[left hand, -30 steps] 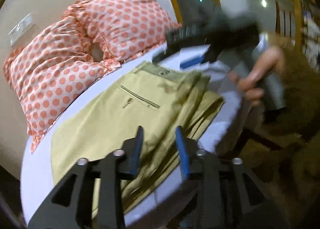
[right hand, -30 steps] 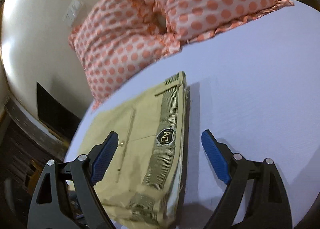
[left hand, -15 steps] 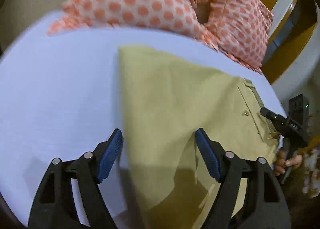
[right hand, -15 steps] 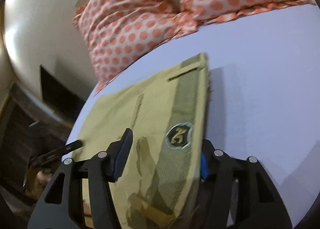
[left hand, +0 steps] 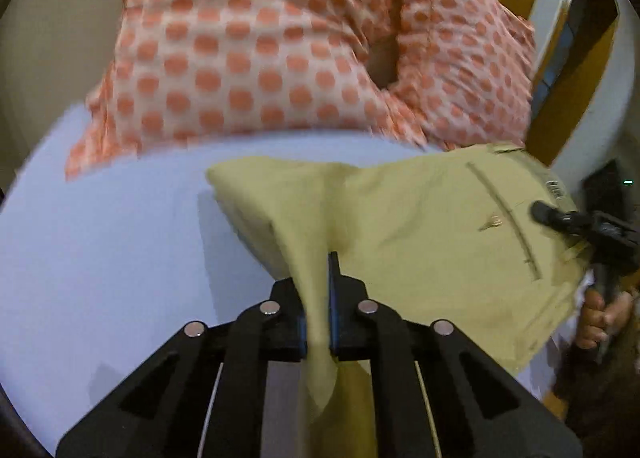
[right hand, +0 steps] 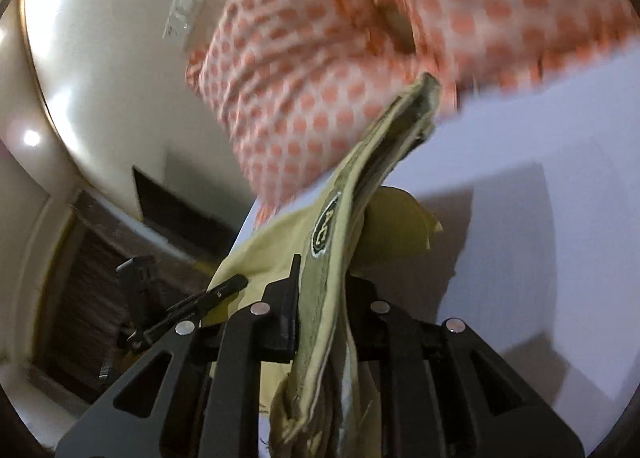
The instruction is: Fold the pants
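The khaki pants (left hand: 420,226) lie folded on a white bed. My left gripper (left hand: 318,298) is shut on the pants' near edge and pulls a ridge of cloth up. My right gripper (right hand: 320,298) is shut on the waistband (right hand: 340,218), which carries an oval badge and is lifted off the bed. The right gripper also shows at the right edge of the left wrist view (left hand: 560,218), held by a hand. The left gripper shows at the lower left of the right wrist view (right hand: 216,290).
Two pillows with orange dots (left hand: 280,50) lie at the head of the bed, also in the right wrist view (right hand: 400,58). The white sheet (left hand: 100,238) spreads to the left. A wall (right hand: 100,58) and dark furniture (right hand: 100,258) stand beyond the bed's edge.
Both grippers have closed on the pants. The left has pinched the near edge and the right has lifted the waistband off the bed.
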A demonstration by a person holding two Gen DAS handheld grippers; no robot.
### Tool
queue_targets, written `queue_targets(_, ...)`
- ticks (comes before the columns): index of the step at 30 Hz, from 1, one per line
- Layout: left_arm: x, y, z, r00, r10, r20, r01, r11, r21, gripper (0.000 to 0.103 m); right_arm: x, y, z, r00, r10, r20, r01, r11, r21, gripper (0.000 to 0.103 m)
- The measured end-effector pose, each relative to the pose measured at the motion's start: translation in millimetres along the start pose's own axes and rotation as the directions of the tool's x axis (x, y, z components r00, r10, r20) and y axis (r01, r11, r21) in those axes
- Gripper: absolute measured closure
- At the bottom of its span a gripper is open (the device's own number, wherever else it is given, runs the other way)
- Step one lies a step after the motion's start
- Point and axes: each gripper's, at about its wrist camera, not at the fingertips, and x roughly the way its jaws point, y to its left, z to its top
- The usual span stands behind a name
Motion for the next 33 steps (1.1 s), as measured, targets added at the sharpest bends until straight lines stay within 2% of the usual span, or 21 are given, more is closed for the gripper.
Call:
queue_targets(1,8.7,-1.1,8.1,1.000,0.027,0.012,-0.027,1.000,-0.003,0.095,2.0,-3.7,7.6,0.999,-0.025,0.020,0.025,1.000,0.001,0.087)
queue_targets(3,40.9,-5.9,21.7,0.992,0.124,-0.012,-0.124,0.992,0.013,0.092,12.4,-15.4,18.9,0.989,-0.139,0.047,0.139,0.990,-0.006,0.086)
queue_targets(5,62.3,-6.2,22.5,0.976,0.207,-0.066,-0.205,0.978,0.029,0.089,31.3,-32.2,19.6,0.948,-0.319,0.003,0.319,0.948,-0.018,0.078)
queue_targets(6,64.2,-5.0,20.2,0.974,0.213,-0.075,-0.211,0.977,0.029,0.084,37.7,-42.4,16.3,0.908,-0.417,-0.043,0.417,0.909,-0.018,0.067)
queue_targets(8,48.1,-0.3,14.0,0.974,0.222,-0.048,-0.222,0.975,0.017,0.078,23.7,-49.2,10.9,0.897,-0.442,-0.016,0.442,0.897,0.005,0.060)
queue_targets(10,21.0,3.3,7.5,0.972,0.236,0.009,-0.236,0.972,0.009,0.076,-1.7,-40.0,6.8,0.865,-0.494,0.093,0.497,0.868,-0.013,0.049)
queue_targets(12,-1.0,1.1,1.6,0.980,0.190,0.049,-0.190,0.982,-0.005,0.070,-16.0,-16.0,2.0,0.881,-0.442,0.167,0.457,0.887,-0.061,0.041)
queue_targets(13,-12.5,-4.1,-2.9,0.990,0.125,0.066,-0.125,0.992,-0.010,0.063,-19.9,-3.9,-3.6,0.902,-0.397,0.171,0.416,0.904,-0.098,0.036)
queue_targets(15,-18.6,-15.1,-11.1,0.998,0.028,0.059,-0.028,1.000,-0.001,0.051,-14.9,13.4,-12.7,0.926,-0.352,0.134,0.370,0.917,-0.148,0.032)
queue_targets(17,-9.0,-29.4,-20.2,0.999,-0.053,-0.002,0.053,0.999,0.005,0.049,-1.7,22.8,-25.9,0.934,-0.350,0.064,0.356,0.915,-0.187,0.029)
queue_targets(18,0.4,-34.9,-24.3,0.996,-0.076,-0.040,0.076,0.997,-0.001,0.049,8.6,22.2,-32.1,0.926,-0.376,0.023,0.373,0.908,-0.192,0.022)
queue_targets(20,27.0,-38.9,-34.3,0.990,-0.056,-0.131,0.054,0.998,-0.022,0.049,24.3,15.2,-40.8,0.893,-0.449,-0.019,0.438,0.879,-0.186,0.020)
queue_targets(21,34.3,-38.8,-38.4,0.988,-0.047,-0.146,0.043,0.999,-0.028,0.049,29.6,13.4,-43.5,0.887,-0.461,-0.023,0.449,0.874,-0.188,0.020)
queue_targets(22,30.8,-42.1,-42.0,0.993,-0.026,-0.116,0.025,1.000,-0.008,0.049,28.2,17.4,-47.2,0.880,-0.474,0.006,0.465,0.861,-0.207,0.020)
queue_targets(24,23.9,-46.6,-47.8,0.992,0.007,-0.126,-0.006,1.000,0.013,0.046,29.0,27.6,-56.3,0.855,-0.518,0.016,0.506,0.828,-0.240,0.020)
queue_targets(26,11.9,-45.5,-56.3,0.993,0.012,-0.116,-0.011,1.000,0.008,0.039,26.7,38.9,-70.2,0.813,-0.582,0.022,0.563,0.776,-0.286,0.015)
queue_targets(28,-4.9,-43.2,-68.3,0.995,0.024,-0.096,-0.023,1.000,0.005,0.026,17.2,47.1,-88.3,0.779,-0.626,0.038,0.606,0.734,-0.306,0.006)
queue_targets(29,-14.8,-41.9,-77.1,0.996,0.033,-0.085,-0.032,0.999,0.003,0.021,11.6,49.7,-99.1,0.775,-0.631,0.035,0.610,0.733,-0.301,0.006)
queue_targets(30,-24.0,-41.1,-87.2,0.995,0.064,-0.082,-0.064,0.998,-0.005,0.011,6.8,49.9,-108.5,0.781,-0.623,0.032,0.603,0.741,-0.297,0.006)
queue_targets(31,-30.5,-40.7,-97.3,0.992,0.095,-0.086,-0.096,0.995,-0.011,0.008,0.5,52.9,-122.2,0.799,-0.600,0.034,0.583,0.760,-0.289,0.006)
queue_targets(33,-38.0,-39.7,-114.2,0.990,0.113,-0.086,-0.115,0.993,-0.017,0.008,2.4,56.6,-135.6,0.807,-0.590,0.031,0.574,0.769,-0.282,0.006)
